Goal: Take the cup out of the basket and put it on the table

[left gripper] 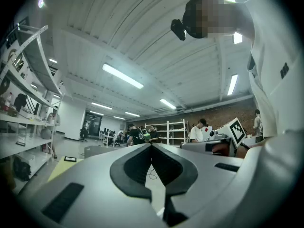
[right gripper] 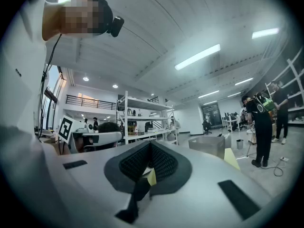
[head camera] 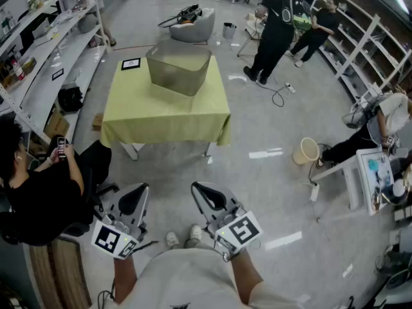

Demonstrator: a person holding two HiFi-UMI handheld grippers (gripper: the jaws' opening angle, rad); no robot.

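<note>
Both tongs closed, empty.
My left gripper [head camera: 134,198] and right gripper [head camera: 207,198] point level, jaws together on nothing, well apart from the basket [head camera: 174,76] on the table [head camera: 161,118].

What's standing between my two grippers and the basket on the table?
Nothing visible. Only floor lies between the left gripper, the right gripper and the table with the basket. The seated person sits off to the left. The cup itself cannot be seen.
</note>
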